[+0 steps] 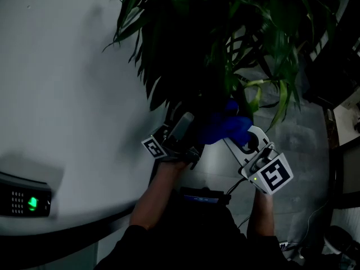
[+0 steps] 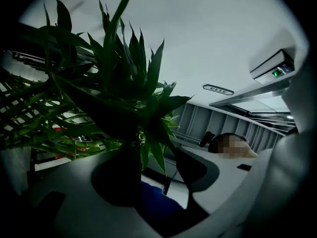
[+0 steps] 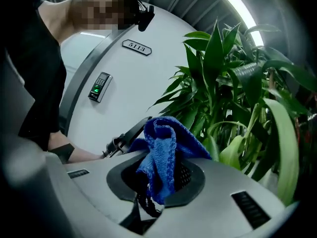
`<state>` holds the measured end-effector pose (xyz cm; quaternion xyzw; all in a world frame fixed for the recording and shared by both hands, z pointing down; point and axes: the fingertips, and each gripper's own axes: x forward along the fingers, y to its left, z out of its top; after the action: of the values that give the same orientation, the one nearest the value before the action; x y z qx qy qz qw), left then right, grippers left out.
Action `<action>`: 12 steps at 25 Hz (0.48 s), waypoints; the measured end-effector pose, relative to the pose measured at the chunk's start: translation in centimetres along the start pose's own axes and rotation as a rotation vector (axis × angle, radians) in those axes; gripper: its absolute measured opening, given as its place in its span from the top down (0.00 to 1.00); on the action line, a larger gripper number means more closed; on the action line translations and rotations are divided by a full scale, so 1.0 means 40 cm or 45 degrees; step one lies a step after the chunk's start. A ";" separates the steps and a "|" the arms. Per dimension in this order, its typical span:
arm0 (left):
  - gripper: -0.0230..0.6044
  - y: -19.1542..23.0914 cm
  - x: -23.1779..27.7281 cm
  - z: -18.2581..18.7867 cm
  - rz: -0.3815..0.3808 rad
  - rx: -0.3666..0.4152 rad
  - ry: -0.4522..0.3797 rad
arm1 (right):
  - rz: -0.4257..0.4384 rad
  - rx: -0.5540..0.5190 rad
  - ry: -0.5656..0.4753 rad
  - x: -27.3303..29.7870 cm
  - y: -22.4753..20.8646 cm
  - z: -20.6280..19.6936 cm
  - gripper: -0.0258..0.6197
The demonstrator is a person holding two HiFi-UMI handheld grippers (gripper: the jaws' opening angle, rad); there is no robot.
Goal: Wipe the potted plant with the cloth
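The potted plant [image 1: 225,32] fills the top of the head view with long dark green leaves; its pot is hidden. My right gripper [image 1: 243,135] is shut on a bunched blue cloth [image 1: 225,127], which it holds against the lower leaves. In the right gripper view the cloth [image 3: 163,152] sticks up from the gripper [image 3: 158,175], with the plant [image 3: 233,93] just beyond it. My left gripper [image 1: 187,125] points up into the foliage beside the cloth. Its jaws stand apart in the left gripper view [image 2: 156,175], with hanging leaves [image 2: 153,148] between them and the cloth [image 2: 153,202] below.
A white curved wall [image 1: 62,83] stands left of the plant, carrying a keypad [image 1: 25,200] with a green light and a number plate [image 3: 136,47]. Grey floor [image 1: 298,145] lies to the right, with dark furniture [image 1: 337,83] at the right edge.
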<state>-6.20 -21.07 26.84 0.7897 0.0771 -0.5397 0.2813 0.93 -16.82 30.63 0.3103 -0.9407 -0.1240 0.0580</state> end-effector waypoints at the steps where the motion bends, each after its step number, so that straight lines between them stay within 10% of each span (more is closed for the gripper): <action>1: 0.57 0.001 -0.002 0.002 0.007 0.008 -0.001 | -0.021 -0.012 -0.007 -0.011 -0.004 0.014 0.84; 9: 0.57 -0.014 0.028 -0.008 -0.005 0.045 0.019 | -0.234 -0.247 -0.453 -0.068 -0.105 0.306 0.84; 12: 0.57 -0.027 0.035 -0.010 -0.029 0.043 0.012 | -0.202 -0.337 -0.415 0.028 -0.128 0.304 0.84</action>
<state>-5.76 -20.21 25.31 0.7959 0.0784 -0.5404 0.2615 0.70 -19.07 17.58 0.3487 -0.8859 -0.2989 -0.0644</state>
